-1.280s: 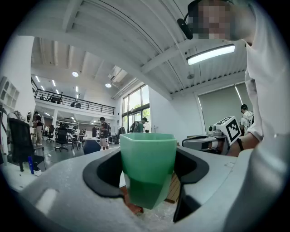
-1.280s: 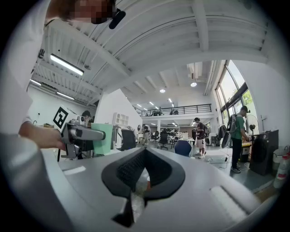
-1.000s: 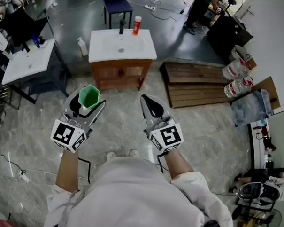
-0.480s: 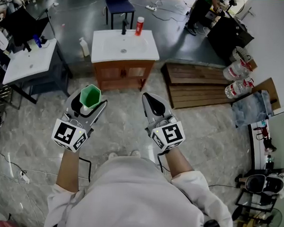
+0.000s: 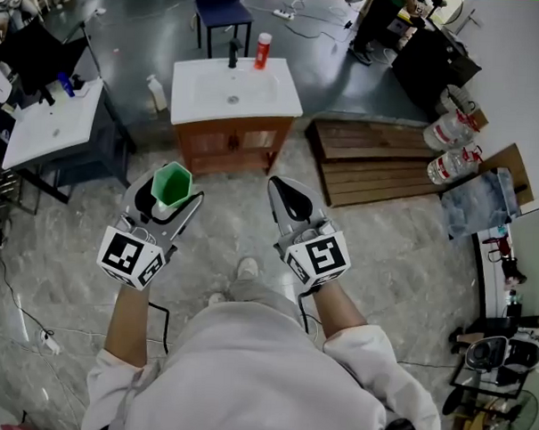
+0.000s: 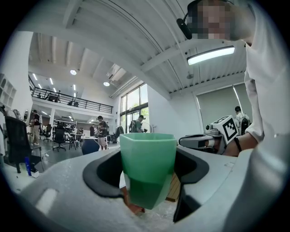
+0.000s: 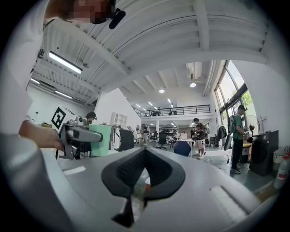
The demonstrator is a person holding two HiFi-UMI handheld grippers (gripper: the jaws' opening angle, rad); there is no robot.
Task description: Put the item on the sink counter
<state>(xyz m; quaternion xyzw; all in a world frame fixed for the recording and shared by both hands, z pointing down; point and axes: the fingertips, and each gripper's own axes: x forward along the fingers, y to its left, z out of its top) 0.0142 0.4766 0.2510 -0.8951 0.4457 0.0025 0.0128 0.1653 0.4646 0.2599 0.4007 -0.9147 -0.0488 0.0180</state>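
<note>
A green faceted cup (image 5: 171, 184) stands upright between the jaws of my left gripper (image 5: 168, 191), which is shut on it; the left gripper view shows the cup (image 6: 147, 167) filling the gap between the dark pads. My right gripper (image 5: 285, 189) is level with the left one, shut and empty, its pads meeting at the tip (image 7: 144, 154). The sink counter (image 5: 275, 96), white-topped on a wooden cabinet, stands ahead of both grippers across a stretch of floor. A black tap (image 5: 231, 49) and a red bottle (image 5: 261, 49) stand at its back edge.
A second white counter (image 5: 50, 124) stands at the left. A wooden pallet (image 5: 379, 161) and big water jugs (image 5: 451, 146) lie to the right. A white bottle (image 5: 156, 91) stands on the floor beside the sink; a blue chair (image 5: 223, 7) is behind it.
One of the person's feet has stepped forward. Both grippers keep their places in the view, and the cup stays gripped in the left one.
</note>
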